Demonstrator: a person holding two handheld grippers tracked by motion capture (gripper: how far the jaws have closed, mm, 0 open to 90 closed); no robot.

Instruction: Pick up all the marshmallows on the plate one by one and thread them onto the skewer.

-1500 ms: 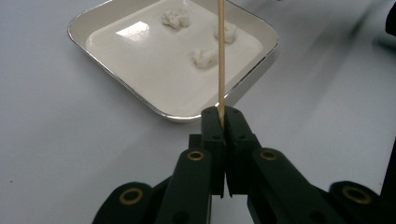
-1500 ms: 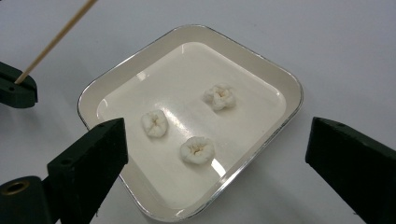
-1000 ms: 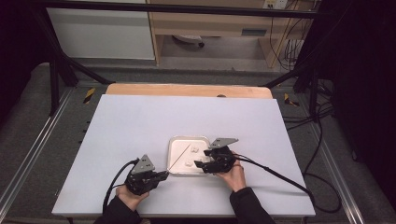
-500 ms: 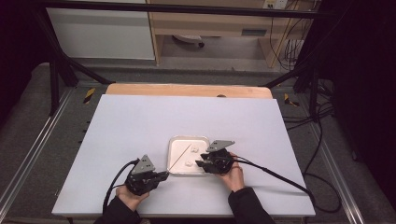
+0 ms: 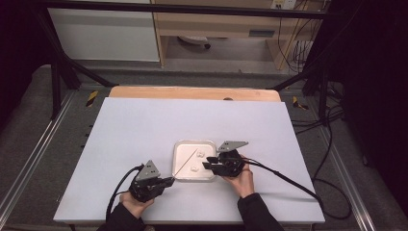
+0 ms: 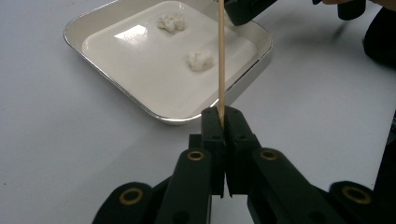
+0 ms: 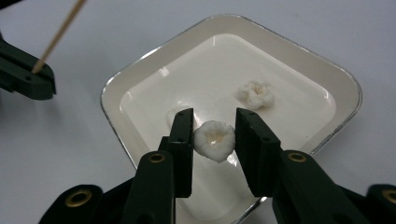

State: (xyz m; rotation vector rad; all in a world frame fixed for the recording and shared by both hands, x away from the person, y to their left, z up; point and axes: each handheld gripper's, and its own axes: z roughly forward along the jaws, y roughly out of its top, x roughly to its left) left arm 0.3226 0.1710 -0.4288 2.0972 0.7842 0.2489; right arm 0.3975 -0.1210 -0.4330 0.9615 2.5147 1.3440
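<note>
We have the thin wooden stick (image 6: 221,56) pinched in our left tool (image 6: 223,122), its jaws shut tight on the stick's near end so the free end slants out over the white tray (image 5: 179,159), ready to spear. Our right tool (image 7: 213,125) sits at about three o'clock of the tray on the counter (image 5: 144,125). Its jaws have just been closing around a white puffed piece (image 7: 214,140); they are partly open, with a sliver of space on either side, so we judge it is not yet gripped. A second piece (image 7: 255,94) lies farther in, toward one o'clock in the right gripper view. Holding one piece steady should let the stick pierce it.
</note>
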